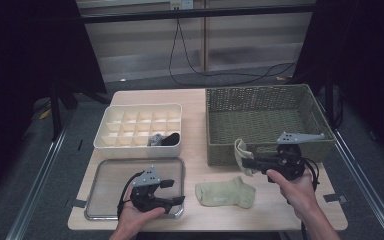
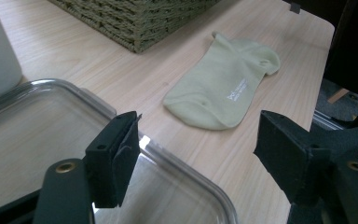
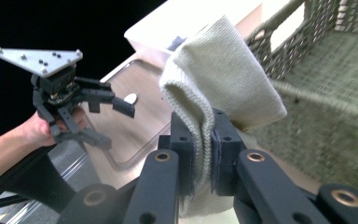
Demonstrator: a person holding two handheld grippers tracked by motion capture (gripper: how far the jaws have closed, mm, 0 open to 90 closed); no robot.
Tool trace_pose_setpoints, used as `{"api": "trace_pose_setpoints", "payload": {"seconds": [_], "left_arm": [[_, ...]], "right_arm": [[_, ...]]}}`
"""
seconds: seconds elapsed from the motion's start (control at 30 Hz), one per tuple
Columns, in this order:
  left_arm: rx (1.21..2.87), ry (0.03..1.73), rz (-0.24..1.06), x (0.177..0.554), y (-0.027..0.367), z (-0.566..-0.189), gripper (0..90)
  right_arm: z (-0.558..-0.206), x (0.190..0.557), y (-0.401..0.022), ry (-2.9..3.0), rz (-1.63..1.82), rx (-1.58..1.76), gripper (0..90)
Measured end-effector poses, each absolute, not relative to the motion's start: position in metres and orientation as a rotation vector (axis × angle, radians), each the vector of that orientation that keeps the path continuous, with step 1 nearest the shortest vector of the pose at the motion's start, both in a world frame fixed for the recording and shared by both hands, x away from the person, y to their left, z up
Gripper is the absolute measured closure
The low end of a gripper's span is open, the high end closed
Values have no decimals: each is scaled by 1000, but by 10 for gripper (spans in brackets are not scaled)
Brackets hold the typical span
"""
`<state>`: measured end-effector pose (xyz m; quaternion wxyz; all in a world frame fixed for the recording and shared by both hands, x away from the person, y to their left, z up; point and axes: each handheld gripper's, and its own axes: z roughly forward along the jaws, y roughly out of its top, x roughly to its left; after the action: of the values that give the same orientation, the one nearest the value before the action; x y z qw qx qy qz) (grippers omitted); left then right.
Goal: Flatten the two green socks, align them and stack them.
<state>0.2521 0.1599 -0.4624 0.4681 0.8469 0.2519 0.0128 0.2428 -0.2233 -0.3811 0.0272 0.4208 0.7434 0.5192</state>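
A pale wooden table (image 1: 200, 100) with rounded corners stands on grey carpet, black curtains hanging to either side and a black cable looping across the floor beyond it. Taking the olive-green woven rectangular basket (image 1: 265, 122) as the marker: it sits at the table's far right corner. Just left of the basket is a cream plastic organiser box divided into small square cells (image 1: 140, 127), with something dark and grey tucked in one near cell. In front of that box lies a shallow metal-rimmed rectangular tray (image 1: 110, 175).

Near the basket's front wall, flat on the bare wood, lies one pale green ankle sock (image 1: 225, 193) (image 2: 223, 88) with small white lettering on it.

The right gripper (image 1: 250, 162) (image 3: 204, 154) hangs just before the basket's front left corner, its jaws pressed tight on a second pale green sock (image 1: 242, 152) (image 3: 223, 79), which is lifted off the table and bunched above the jaws.

The left gripper (image 1: 172, 192) (image 2: 196, 163) is over the tray's near right corner, well left of the basket, jaws spread wide with nothing between them. It also shows in the right gripper view (image 3: 105, 119).
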Motion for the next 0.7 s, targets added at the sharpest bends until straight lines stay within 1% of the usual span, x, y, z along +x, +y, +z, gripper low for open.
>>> {"api": "trace_pose_setpoints", "payload": {"seconds": [0.2, 0.27, 0.43, 0.57, 0.7], "left_arm": [[2076, 572, 31, 252, 148, -459, 351], [2077, 546, 28, 253, 143, -458, 412], [2085, 510, 23, 262, 130, -456, 485], [2105, 490, 19, 264, 124, -457, 504], [2100, 512, 3, 263, 125, -463, 518]], "right_arm": [[-397, 239, -216, 2342, 1593, 1310, 821], [-404, 238, -213, 2358, 1591, 1323, 818], [-416, 237, -206, 2382, 1562, 1348, 818], [-427, 237, -199, 2412, 1543, 1362, 817], [-442, 237, -194, 2435, 1538, 1378, 812]]}}
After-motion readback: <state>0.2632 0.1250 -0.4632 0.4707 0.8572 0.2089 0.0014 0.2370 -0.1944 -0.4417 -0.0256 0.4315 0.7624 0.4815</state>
